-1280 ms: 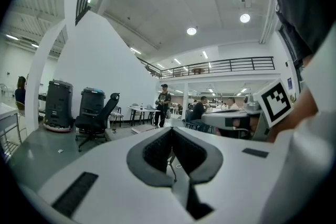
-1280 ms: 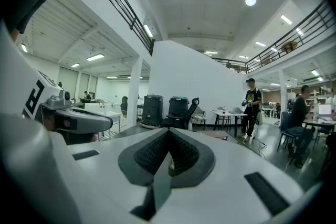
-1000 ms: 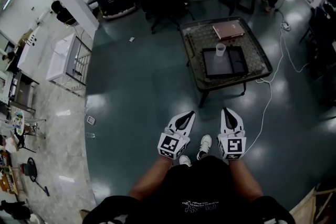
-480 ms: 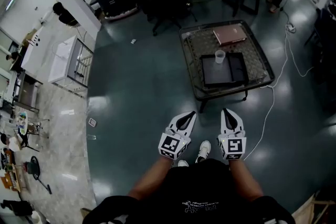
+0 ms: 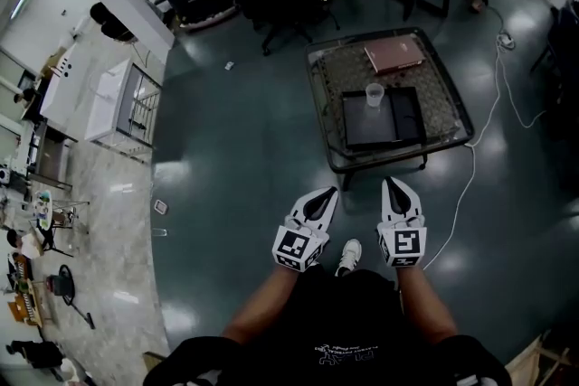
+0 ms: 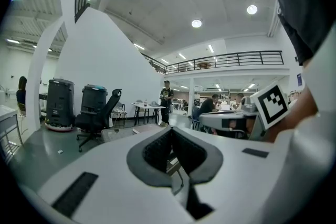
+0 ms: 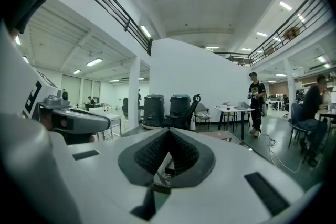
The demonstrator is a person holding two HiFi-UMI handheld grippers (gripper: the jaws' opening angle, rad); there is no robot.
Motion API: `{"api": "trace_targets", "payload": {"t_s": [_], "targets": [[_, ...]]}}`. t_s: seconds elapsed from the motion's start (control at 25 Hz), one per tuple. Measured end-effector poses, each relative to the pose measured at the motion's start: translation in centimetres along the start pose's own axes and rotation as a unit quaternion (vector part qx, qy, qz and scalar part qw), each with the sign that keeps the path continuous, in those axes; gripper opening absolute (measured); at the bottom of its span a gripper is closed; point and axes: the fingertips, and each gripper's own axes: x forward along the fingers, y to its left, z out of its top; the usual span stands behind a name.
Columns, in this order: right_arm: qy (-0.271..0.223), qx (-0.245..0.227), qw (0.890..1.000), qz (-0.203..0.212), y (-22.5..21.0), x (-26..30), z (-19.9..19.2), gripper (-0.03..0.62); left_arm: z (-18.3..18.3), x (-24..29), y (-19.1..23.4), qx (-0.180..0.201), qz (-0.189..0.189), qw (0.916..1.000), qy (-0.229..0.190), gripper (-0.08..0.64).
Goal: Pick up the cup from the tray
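The left gripper and the right gripper are held closed and empty, well short of the low table. The cup is seen at the tray's far edge, seemingly just inside it. If the jaws are not opened before arrival, the cup could be knocked over. The cable on the glossy floor could be tripped over.

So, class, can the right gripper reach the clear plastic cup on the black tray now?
Probably not yet: the shut right gripper hangs well short of the low table; nothing blocks the clear plastic cup on the black tray.
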Motion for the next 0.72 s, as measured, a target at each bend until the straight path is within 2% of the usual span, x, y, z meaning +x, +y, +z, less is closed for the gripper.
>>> {"api": "trace_targets", "payload": {"t_s": [0.72], "targets": [[0.004,0.003,1.000,-0.002,-1.5,3.0,0.0,0.009,1.2,3.5,1.5,0.002,-0.006,0.9999,-0.010,0.009]]}}
